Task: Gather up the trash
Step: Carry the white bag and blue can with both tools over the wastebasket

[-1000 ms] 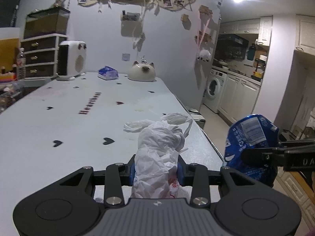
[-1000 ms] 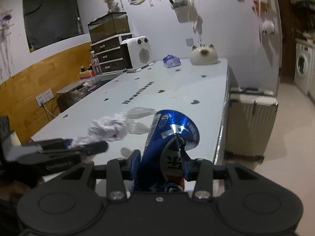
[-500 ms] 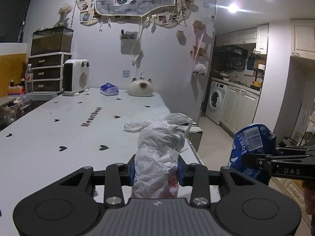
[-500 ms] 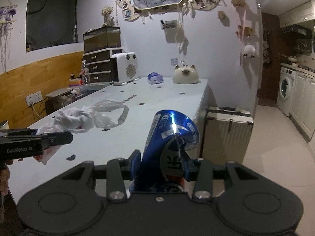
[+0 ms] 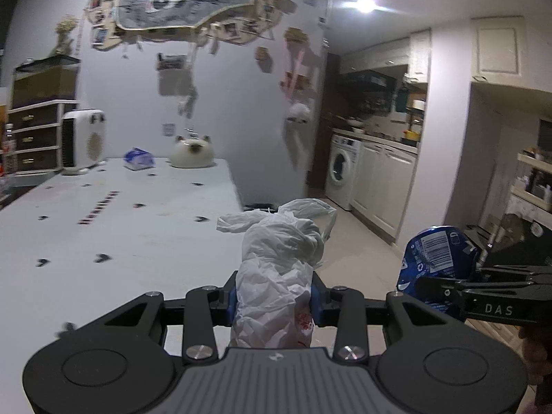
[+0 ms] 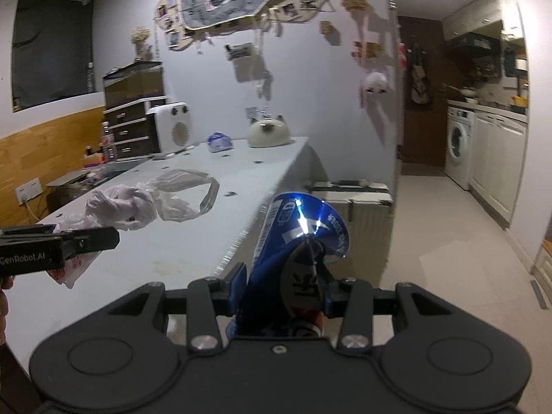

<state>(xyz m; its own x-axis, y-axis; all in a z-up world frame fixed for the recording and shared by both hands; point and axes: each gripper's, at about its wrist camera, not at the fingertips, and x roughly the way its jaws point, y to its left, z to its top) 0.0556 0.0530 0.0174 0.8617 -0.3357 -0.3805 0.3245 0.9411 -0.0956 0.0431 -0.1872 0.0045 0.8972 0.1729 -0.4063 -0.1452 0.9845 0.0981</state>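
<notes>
- One long pale table (image 5: pixel 120 241) filled the left of both views, dotted with small dark hearts, its right edge running away toward the far wall.
- One washing machine (image 5: pixel 341 169) stood far right, in the kitchen run beside white cabinets.
- One pale ribbed suitcase (image 6: pixel 355 214) sat on the floor just beside the table's right edge.
- One white heater (image 5: pixel 82 146) stood at the table's far left end, next to one dark set of drawers (image 5: pixel 32 138).
- One cat-shaped white pot (image 5: pixel 191 153) and one small blue packet (image 5: pixel 138 160) sat near each other at the far end, close to the wall.
- Two grippers, and both were loaded!
- The left gripper (image 5: pixel 274 298) was clamped tight on one crumpled white plastic bag (image 5: pixel 279 258), the bag sticking forward out of the jaws, its loose handles flopping at the far end, held up over the table's near right corner.
- The right gripper (image 6: pixel 284 288) pinched one crushed blue can (image 6: pixel 296 241) at a narrow gap, the can poking up and forward, off past the table's right edge above the floor.
- Each gripper showed in the other's view, side by side and apart.
</notes>
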